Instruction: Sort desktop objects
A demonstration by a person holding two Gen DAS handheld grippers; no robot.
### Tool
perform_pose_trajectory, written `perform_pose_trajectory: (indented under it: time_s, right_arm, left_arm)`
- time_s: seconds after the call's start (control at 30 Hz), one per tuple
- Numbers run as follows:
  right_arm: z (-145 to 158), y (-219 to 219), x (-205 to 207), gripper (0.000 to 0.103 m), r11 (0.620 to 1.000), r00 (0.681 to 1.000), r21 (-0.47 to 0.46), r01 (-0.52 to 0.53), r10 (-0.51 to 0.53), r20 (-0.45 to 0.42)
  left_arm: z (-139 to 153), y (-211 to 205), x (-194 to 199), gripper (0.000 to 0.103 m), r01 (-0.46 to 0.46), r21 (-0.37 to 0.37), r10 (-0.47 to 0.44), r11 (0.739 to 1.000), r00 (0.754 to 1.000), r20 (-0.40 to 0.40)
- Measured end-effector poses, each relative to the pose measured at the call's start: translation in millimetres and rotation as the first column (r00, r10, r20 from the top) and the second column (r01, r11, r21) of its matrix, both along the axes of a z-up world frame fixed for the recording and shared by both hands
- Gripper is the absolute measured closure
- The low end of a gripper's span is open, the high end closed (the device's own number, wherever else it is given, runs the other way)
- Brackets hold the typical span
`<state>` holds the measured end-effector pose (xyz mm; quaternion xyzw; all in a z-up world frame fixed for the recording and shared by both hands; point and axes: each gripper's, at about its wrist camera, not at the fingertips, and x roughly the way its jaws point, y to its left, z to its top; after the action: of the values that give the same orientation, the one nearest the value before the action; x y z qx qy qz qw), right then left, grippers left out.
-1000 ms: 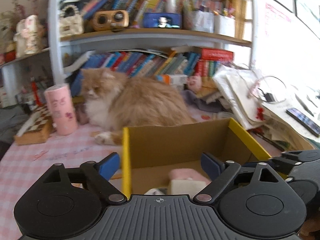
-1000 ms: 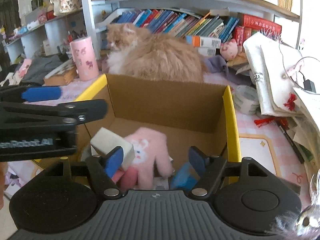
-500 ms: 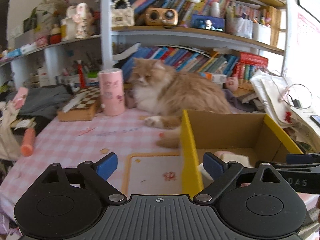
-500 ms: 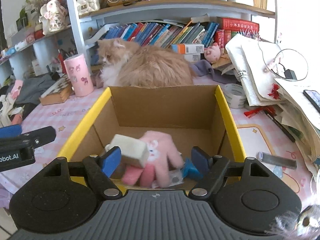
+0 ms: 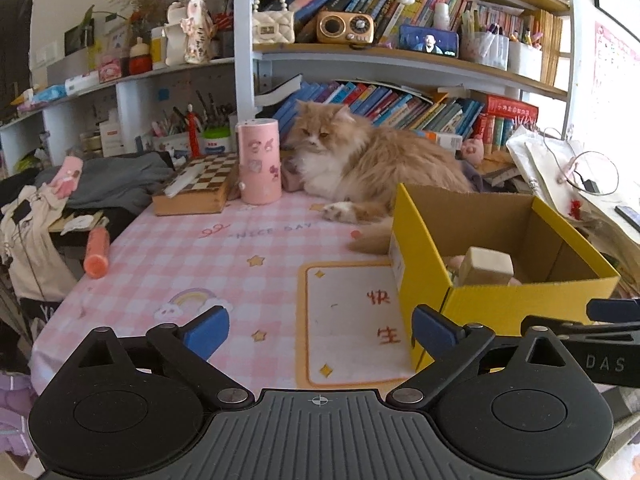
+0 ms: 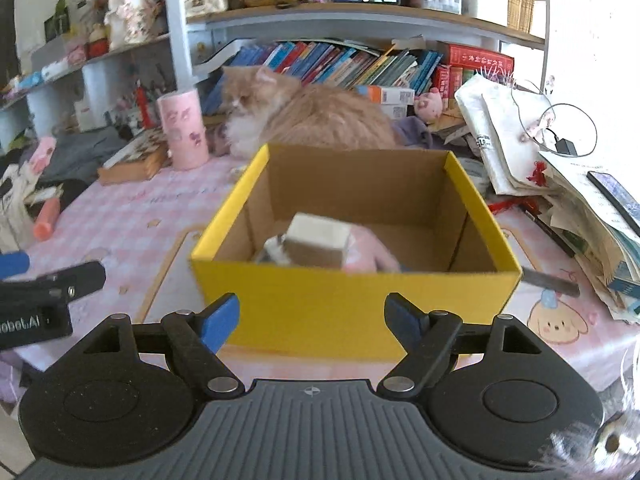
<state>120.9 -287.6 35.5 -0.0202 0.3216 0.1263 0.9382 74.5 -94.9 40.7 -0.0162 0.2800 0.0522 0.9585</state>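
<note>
Left gripper [image 5: 320, 332] splayed wide and empty over pink checked tablecloth [image 5: 224, 256], jaws just widened. Right gripper [image 6: 312, 322] likewise parted, opening further, holding nothing, before yellow cardboard box [image 6: 352, 296]. Inside that box: beige rectangular block [image 6: 318, 240] atop pink plush glove [image 6: 366, 254].

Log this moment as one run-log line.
left tongs: open, empty | right tongs: open, empty | yellow box: holds pale block, pink glove
</note>
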Motion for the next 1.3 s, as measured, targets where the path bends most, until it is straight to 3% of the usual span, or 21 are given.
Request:
perform_pose_trajectory:
  time_s: [0.57,1.1,1.3]
  right_arm:
    - [-11,25,-69,0.025,1.0,0.999,-0.003,0.03,-0.03,-0.02]
    - [-19,54,-93,0.025,1.0,0.999,-0.001,-0.025,0.025,-0.047]
    - [-22,57,-95,0.025,1.0,0.998,-0.001,-0.024,0.024,-0.062]
  left_arm:
    - [-7,25,-58,0.003,0.05,0.033,-0.05,0.998,0.998,-0.023]
    - [-15,37,-76,0.003,0.107,0.044,-0.103,0.993,0.991,-0.087]
    - [-20,44,-77,0.003,0.086,0.023,-0.083,0.996,0.99,-0.116]
